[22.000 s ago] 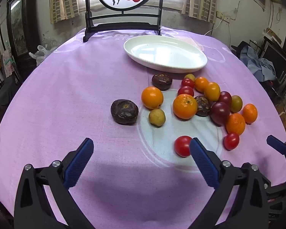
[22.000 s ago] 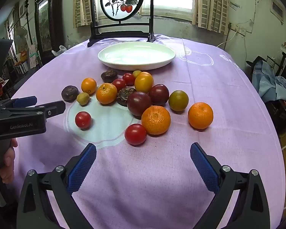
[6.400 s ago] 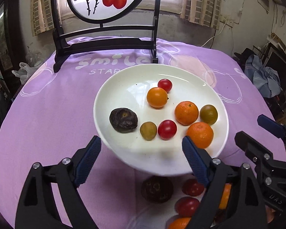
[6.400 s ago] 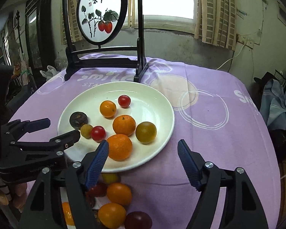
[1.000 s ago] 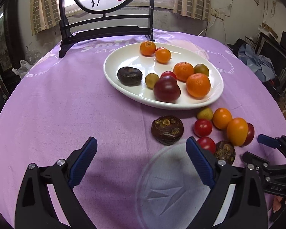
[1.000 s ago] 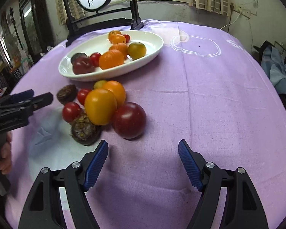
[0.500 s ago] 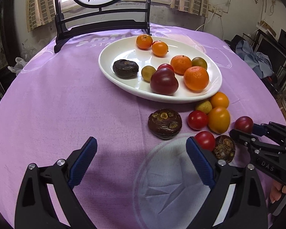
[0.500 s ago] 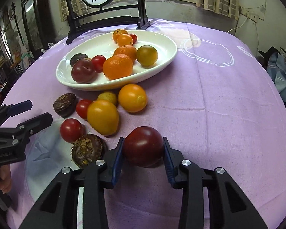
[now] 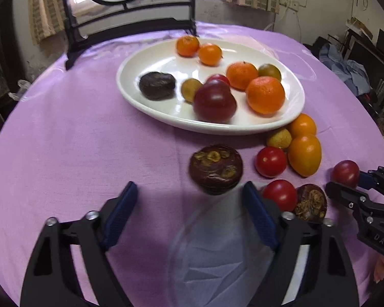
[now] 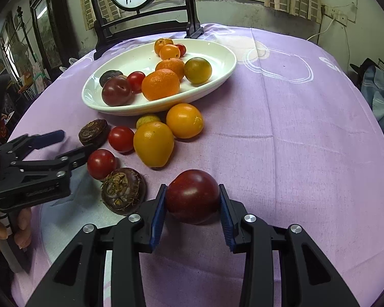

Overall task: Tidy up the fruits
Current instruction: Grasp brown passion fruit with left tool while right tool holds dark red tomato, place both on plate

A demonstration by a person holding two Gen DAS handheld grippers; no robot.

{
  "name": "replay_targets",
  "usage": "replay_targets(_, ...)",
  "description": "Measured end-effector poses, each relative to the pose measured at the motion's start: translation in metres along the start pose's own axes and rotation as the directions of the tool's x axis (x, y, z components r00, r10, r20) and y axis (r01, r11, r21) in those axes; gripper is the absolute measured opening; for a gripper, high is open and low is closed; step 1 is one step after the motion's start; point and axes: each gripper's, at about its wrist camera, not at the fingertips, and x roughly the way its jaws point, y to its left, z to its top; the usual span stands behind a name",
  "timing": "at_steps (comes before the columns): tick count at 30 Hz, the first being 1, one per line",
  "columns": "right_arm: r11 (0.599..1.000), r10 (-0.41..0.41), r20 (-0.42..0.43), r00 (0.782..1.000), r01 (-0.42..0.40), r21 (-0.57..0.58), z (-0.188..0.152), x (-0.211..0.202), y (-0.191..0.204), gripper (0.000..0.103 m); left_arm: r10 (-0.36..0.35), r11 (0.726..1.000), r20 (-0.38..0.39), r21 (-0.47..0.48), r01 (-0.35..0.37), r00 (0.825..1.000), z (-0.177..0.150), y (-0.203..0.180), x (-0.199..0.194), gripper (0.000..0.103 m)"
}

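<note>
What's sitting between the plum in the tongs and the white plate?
In the right wrist view, the gripped dark plum and the white plate have two orange fruits between them: a big oval one and a rounder one nearer the plate.

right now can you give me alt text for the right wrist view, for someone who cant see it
The right gripper is shut on a dark red plum just above a purple tablecloth. Ahead, loose tomatoes, oranges and dark brown fruits lie beside a white plate already holding fruit. The open left gripper reaches in from the left.
</note>
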Motion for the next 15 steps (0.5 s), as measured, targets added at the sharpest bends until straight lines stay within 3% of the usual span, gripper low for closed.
replay_targets(4,1.000,0.004,0.014,1.000,-0.004,0.001,0.000,-0.006,-0.001,0.039,0.009,1.000,0.009,-0.019,-0.009,1.000,0.007,0.000,0.005,0.063)
replay_targets(8,1.000,-0.007,0.026,1.000,0.007,0.002,-0.001,-0.008,-0.003,0.039,0.013,1.000,0.028,0.010,-0.013,1.000,0.005,-0.008,0.002,0.041)
replay_targets(11,1.000,-0.013,0.039,0.999,0.013,0.014,0.000,-0.010,-0.006,0.039,0.017,0.999,0.025,0.036,-0.018,1.000,0.001,-0.012,-0.003,0.041)
replay_targets(15,0.999,-0.024,0.068,0.997,0.021,0.043,0.001,-0.014,-0.011,0.039,-0.034,0.999,0.023,0.013,0.034,0.999,0.001,-0.005,-0.017,0.041)
